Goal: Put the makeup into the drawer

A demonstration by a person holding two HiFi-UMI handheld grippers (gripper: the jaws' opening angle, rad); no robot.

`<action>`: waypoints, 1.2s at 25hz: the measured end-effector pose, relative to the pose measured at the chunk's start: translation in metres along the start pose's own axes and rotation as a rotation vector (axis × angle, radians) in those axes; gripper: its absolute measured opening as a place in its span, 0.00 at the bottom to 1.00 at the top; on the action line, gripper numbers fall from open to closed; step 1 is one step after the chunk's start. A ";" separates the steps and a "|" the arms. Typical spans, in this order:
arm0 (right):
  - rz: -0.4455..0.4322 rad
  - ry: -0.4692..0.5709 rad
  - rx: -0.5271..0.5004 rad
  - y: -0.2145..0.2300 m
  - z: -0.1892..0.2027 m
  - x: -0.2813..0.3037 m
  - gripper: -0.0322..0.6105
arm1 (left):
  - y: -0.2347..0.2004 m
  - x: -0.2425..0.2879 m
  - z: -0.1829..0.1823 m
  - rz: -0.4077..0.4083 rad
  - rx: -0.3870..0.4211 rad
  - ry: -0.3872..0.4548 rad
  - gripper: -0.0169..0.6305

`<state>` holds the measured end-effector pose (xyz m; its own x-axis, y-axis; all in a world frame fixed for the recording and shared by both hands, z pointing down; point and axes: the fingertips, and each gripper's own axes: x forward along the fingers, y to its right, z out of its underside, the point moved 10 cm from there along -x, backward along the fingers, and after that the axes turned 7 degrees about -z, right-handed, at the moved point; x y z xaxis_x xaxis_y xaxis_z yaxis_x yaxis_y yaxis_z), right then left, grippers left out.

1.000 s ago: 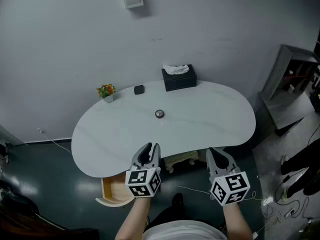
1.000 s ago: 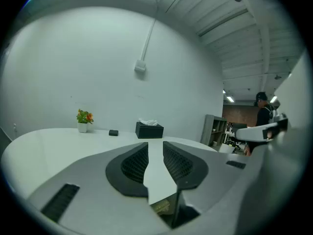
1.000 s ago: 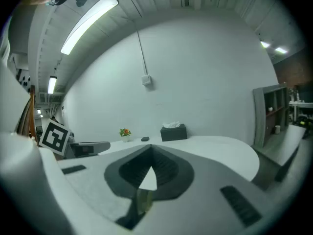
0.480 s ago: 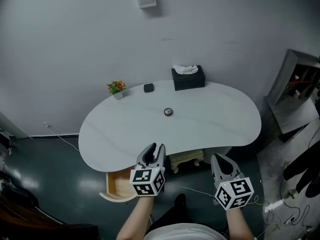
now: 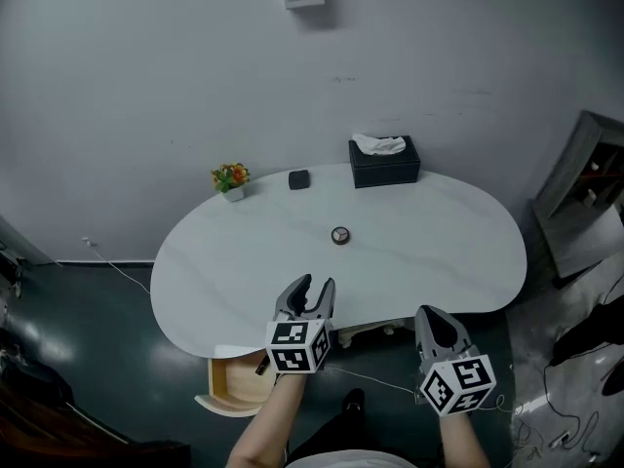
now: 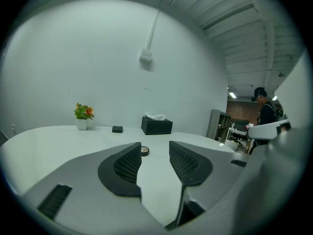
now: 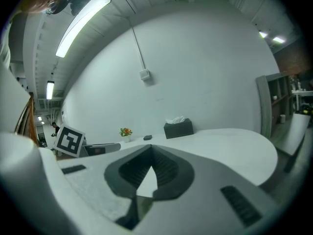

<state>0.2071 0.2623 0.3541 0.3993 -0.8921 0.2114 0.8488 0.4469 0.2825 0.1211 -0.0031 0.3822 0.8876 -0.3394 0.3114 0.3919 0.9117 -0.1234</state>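
meanwhile, both forearms reach forward from the person's body toward the white table (image 5: 224, 261), each hand gripping a claw tilted slightly downward. the left claw (image 5: 314, 283) hangs over the table's near edge, its jaws parted and just lately opening wider, with nothing between them. the right claw (image 5: 434, 316) sits just off that same edge, further right, its jaws closed tip to tip on nothing. the makeup compact (image 5: 339, 235), small and round, lies near the table's middle, beyond the left claw. the wooden drawer (image 5: 234, 383) stands pulled open under the table's near edge, beside the left forearm.
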 end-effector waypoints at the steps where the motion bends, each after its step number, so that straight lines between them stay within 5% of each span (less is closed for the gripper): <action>1: -0.003 -0.004 -0.001 0.001 -0.001 0.008 0.05 | -0.003 0.008 0.001 0.000 -0.003 -0.007 0.30; 15: -0.078 -0.019 -0.008 0.023 -0.014 0.076 0.05 | -0.009 0.060 -0.003 -0.014 -0.018 -0.026 0.33; 30: -0.312 -0.039 -0.047 0.083 -0.072 0.148 0.05 | -0.003 0.100 -0.027 -0.181 -0.078 0.005 0.41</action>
<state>0.3612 0.1620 0.3418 0.1041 -0.9821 0.1569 0.9437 0.1474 0.2963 0.2151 -0.0458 0.3885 0.8020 -0.4978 0.3302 0.5628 0.8150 -0.1381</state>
